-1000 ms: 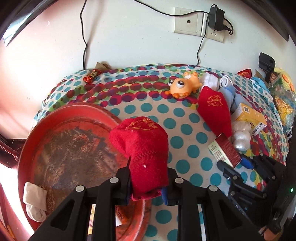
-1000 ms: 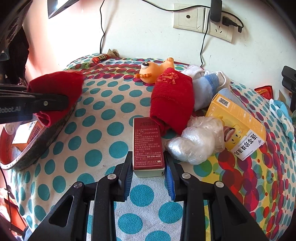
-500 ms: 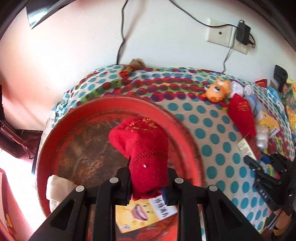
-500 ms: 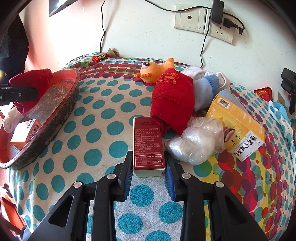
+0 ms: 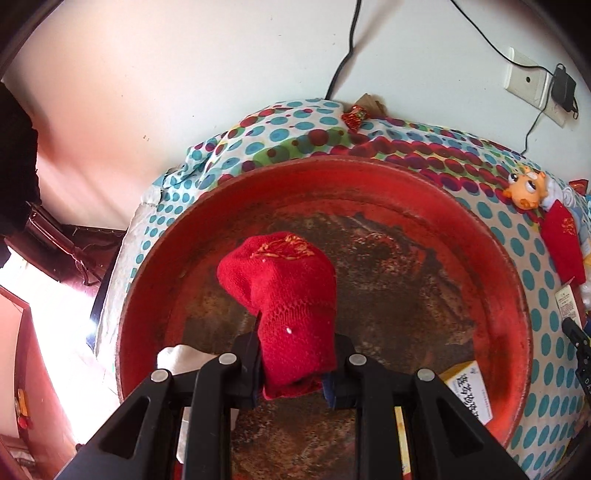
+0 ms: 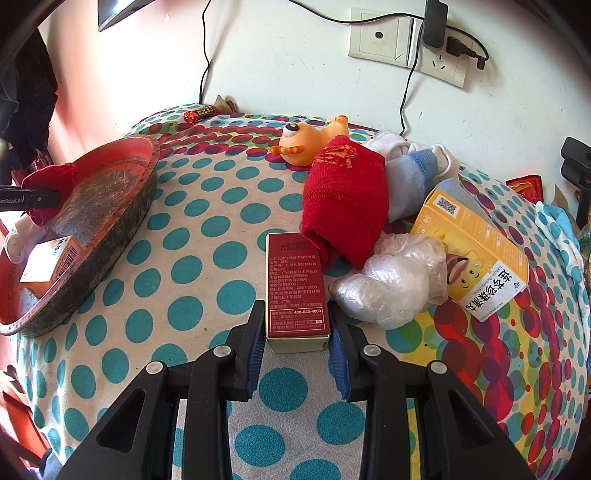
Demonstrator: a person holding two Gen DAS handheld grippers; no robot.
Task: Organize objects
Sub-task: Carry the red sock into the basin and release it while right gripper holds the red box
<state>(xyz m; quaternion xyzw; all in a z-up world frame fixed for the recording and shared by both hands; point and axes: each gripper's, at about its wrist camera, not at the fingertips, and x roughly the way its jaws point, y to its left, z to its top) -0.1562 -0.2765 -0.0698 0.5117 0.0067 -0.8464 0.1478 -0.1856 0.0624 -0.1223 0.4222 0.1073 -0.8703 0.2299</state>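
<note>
Domestic room: spotted cloth over the surface, socks, rubber toy, medicine boxes, wall socket with charger.

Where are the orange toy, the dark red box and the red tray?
orange toy [image 6: 301, 142], right wrist view, its head.
dark red box [image 6: 295, 284], right wrist view, printed top face.
red tray [image 5: 491, 266], left wrist view, inner wall.

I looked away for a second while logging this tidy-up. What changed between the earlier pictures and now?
The left gripper, still shut on the red sock, carried it sideways from over the dotted cloth to above the middle of the red tray. Nothing was released. The right gripper stayed put, jaws against the sides of the dark red box on the cloth; the pile beside it is unmoved.
</note>
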